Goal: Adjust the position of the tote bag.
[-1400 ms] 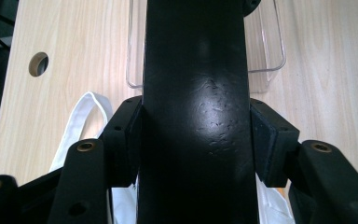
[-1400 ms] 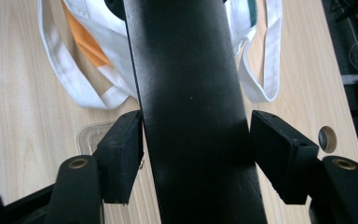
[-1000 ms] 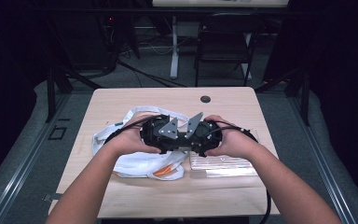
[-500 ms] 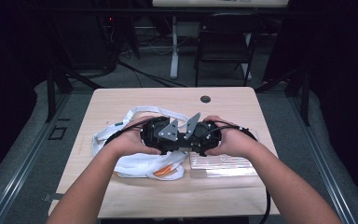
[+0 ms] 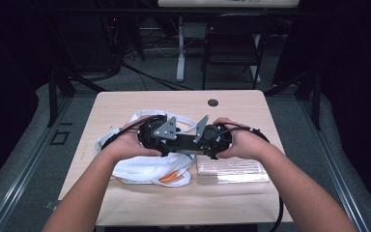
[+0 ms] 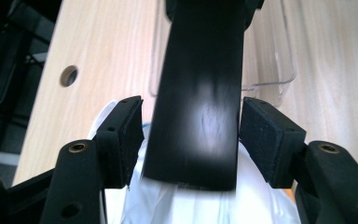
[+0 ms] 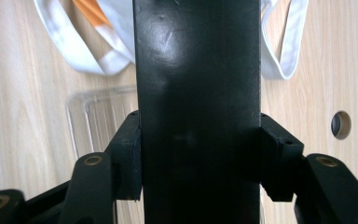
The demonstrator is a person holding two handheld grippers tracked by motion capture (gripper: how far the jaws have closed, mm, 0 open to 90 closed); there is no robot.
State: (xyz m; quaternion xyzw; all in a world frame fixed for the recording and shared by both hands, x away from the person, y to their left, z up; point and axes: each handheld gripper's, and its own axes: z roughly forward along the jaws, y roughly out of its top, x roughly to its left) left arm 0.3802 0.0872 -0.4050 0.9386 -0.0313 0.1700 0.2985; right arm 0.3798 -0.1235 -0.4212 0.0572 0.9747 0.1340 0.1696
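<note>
White bag (image 5: 140, 166) lies at 7 o'clock under your left gripper (image 6: 191, 133), with something orange (image 5: 169, 178) showing at its mouth. That gripper's jaws have just been opening. The black slab (image 7: 198, 70) stands between its pads, and in the left gripper view the pads look just clear of it, so count this side as released.

The slab hangs over the middle of the table (image 5: 125, 203), bridging the two grippers nose to nose, at 6 o'clock from the cable hole (image 5: 213, 102).

Your right gripper (image 7: 198, 149) has just been closing. In the right gripper view both pads sit flush on the slab's edges, so it is clenched on the slab and carries it alone.

Risks, as I judge them:
- The slab is smooth and glossy and is pinched only by its narrow edges. If the right grip is light, it could pivot or slide down once the left lets go fully.
- Pull the left gripper back at an angle and a pad may catch an edge and twist the slab out of the right jaws.
- A dropped slab would land on the bag or on the clear tray (image 5: 232, 169) at 5 o'clock, and could crack or shove the tray.
- The bag's loose handles lie just beside the left gripper and could snag it as you draw back.
</note>
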